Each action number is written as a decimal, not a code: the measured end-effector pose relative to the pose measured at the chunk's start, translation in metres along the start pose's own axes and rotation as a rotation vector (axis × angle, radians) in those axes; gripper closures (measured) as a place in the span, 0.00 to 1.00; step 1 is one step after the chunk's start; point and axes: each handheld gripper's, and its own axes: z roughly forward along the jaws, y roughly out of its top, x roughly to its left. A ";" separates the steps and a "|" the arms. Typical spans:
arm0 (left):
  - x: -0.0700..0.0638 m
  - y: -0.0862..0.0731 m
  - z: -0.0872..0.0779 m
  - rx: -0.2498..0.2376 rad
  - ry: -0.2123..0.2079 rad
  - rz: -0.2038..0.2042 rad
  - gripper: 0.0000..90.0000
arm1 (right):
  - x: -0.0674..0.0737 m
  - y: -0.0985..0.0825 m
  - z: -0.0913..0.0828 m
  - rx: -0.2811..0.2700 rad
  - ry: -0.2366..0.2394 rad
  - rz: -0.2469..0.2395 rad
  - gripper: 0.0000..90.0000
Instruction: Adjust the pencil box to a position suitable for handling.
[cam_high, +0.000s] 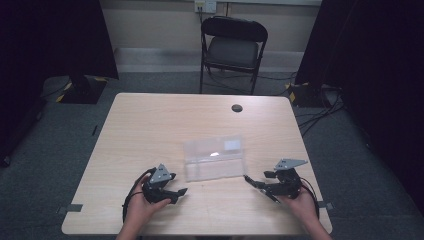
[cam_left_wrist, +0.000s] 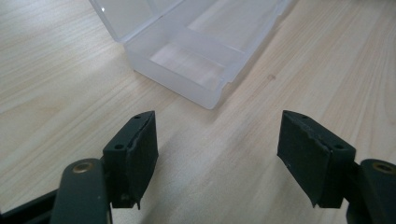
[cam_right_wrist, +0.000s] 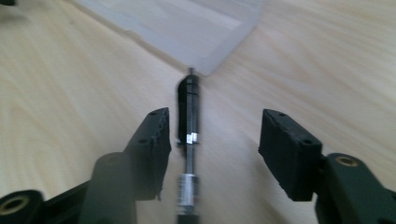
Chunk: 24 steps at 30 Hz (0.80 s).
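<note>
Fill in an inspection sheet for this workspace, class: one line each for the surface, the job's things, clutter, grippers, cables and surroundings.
Surface: light wooden table, with a dark round spot near the far edge.
Job's things: clear plastic box at the middle of the table; slim black tool lying between the right gripper's jaws, its tip close to a corner of the box.
Clutter: nothing seen.
Grippers: left gripper open, nothing between its jaws; right gripper open, its pads not touching the tool.
Cables: black cable looping by the left hand; more cables on the floor.
Surroundings: black folding chair beyond the table, grey carpet, dark curtains.
</note>
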 end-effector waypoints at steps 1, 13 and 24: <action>0.000 0.000 0.000 0.000 0.000 0.000 0.31 | 0.002 0.001 0.002 0.008 0.018 0.007 0.52; -0.002 0.000 0.003 0.058 0.040 0.011 0.27 | 0.015 0.000 0.010 0.079 0.027 -0.043 0.86; -0.001 0.000 0.003 0.063 0.042 0.014 0.27 | 0.029 0.000 0.012 0.088 0.084 -0.067 0.81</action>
